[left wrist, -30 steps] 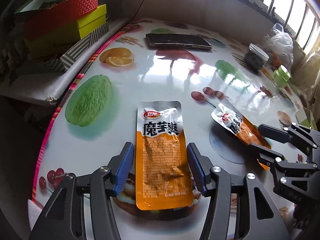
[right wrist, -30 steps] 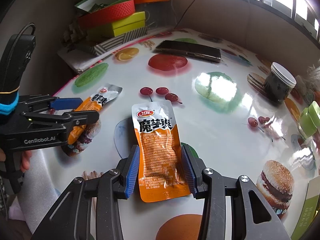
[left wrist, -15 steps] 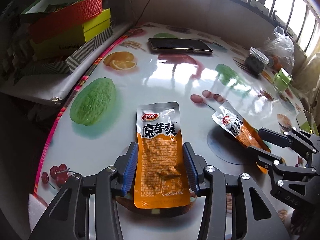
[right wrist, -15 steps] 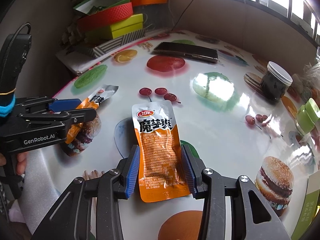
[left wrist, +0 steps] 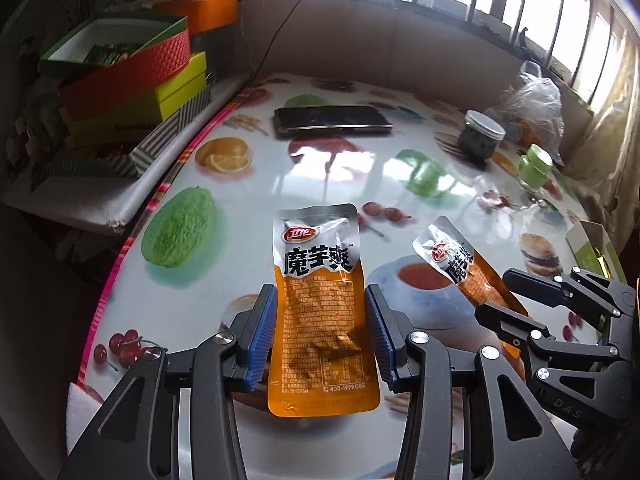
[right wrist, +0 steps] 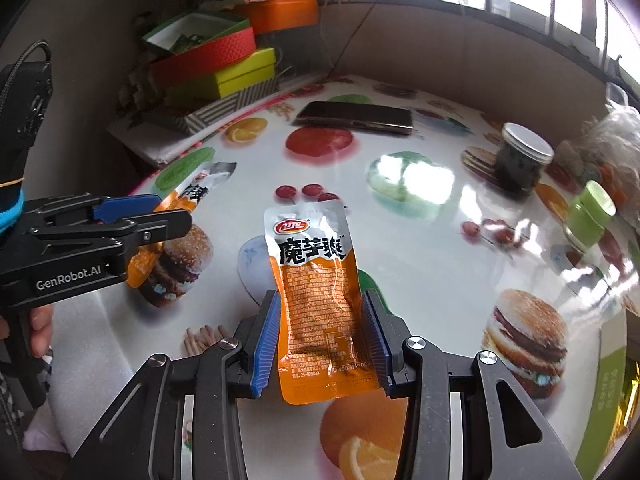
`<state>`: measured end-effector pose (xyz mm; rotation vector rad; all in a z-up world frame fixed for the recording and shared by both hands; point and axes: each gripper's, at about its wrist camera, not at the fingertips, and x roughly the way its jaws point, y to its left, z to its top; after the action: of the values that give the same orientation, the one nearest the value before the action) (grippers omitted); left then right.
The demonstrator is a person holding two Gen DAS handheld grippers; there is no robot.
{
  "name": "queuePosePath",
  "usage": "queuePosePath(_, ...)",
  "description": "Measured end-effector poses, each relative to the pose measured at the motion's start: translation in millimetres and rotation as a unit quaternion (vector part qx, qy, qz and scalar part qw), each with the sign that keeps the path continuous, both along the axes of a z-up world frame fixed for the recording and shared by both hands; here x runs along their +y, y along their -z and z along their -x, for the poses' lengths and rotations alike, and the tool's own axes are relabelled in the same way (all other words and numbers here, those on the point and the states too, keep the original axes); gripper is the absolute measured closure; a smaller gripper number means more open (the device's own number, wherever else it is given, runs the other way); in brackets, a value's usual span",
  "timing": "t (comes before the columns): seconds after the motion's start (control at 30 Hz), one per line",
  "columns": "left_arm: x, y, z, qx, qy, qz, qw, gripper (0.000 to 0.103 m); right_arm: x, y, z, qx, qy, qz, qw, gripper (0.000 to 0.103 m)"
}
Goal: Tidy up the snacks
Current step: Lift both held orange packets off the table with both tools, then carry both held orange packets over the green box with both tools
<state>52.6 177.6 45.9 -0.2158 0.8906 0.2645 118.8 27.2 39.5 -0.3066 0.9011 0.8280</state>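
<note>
Your left gripper [left wrist: 320, 336] and right gripper [right wrist: 322, 336] each pinch an orange snack pouch [left wrist: 318, 316] by its side edges, held above the table [left wrist: 328, 176] near its front edge; the pouches look light, slick and crushable, so grip gently.

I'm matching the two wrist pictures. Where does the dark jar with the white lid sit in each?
Left wrist view: the jar stands upper right, on the table's far side.
Right wrist view: the jar stands right of centre.
Shared landmark: the phone lies left of it in both.
</note>
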Motion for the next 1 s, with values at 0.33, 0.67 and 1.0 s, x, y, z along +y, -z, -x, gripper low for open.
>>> queuePosePath(0.33, -33.7, -13.3, -5.5, -0.014, 0.039, 0.002, 0.9991, 0.058, -39.8, -13.0, 6.4, -0.005, 0.042, -0.005, 0.999, 0.063)
queuePosePath(0.67, -71.7, -20.8, -15.7, -0.019, 0.079, 0.001, 0.9967, 0.058, -78.4, -23.2, 10.6, -0.015, 0.082, -0.007, 0.996, 0.063)
queuePosePath(1.0, -108.8, -26.3, -30.0, -0.022, 0.120, 0.007, 0.9925, 0.058, -117.9, -29.3, 14.6, -0.016, 0.129, -0.005, 0.991, 0.063)
